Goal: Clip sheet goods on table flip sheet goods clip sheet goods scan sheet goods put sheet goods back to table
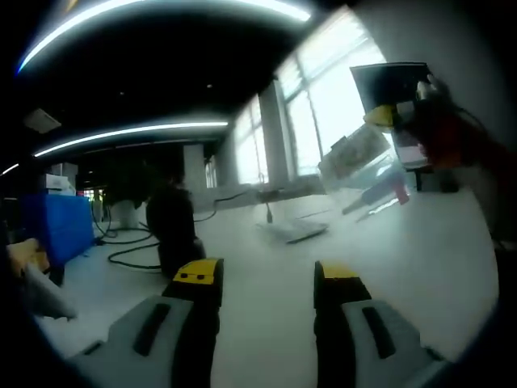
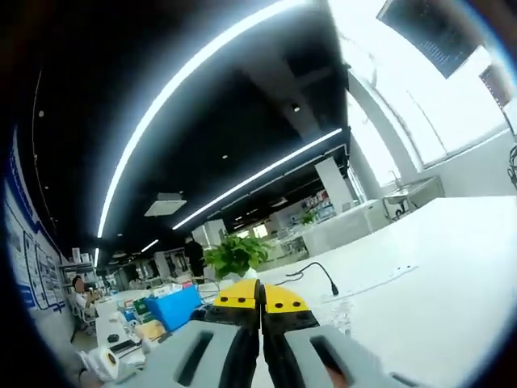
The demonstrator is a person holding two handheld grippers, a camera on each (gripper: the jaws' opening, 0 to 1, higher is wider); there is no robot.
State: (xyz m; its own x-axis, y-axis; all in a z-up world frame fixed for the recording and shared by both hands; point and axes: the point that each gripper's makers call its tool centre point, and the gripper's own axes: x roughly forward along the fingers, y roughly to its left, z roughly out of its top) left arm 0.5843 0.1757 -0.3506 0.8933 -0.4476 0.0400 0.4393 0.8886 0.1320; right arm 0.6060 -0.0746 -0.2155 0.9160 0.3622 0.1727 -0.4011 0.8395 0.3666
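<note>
I am holding the left gripper (image 1: 262, 283) low over the white desk (image 1: 266, 339) with its jaws released, gripping nothing. At the upper right of the left gripper view, the right gripper (image 1: 396, 117) is holding the clear sheet goods (image 1: 359, 158) up off the desk. In the right gripper view, its jaws (image 2: 260, 303) are showing clenched at lower centre.

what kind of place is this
Probably a large open-plan office or lab: long ceiling light strips, white worktables with cables, a potted plant and tall windows.
</note>
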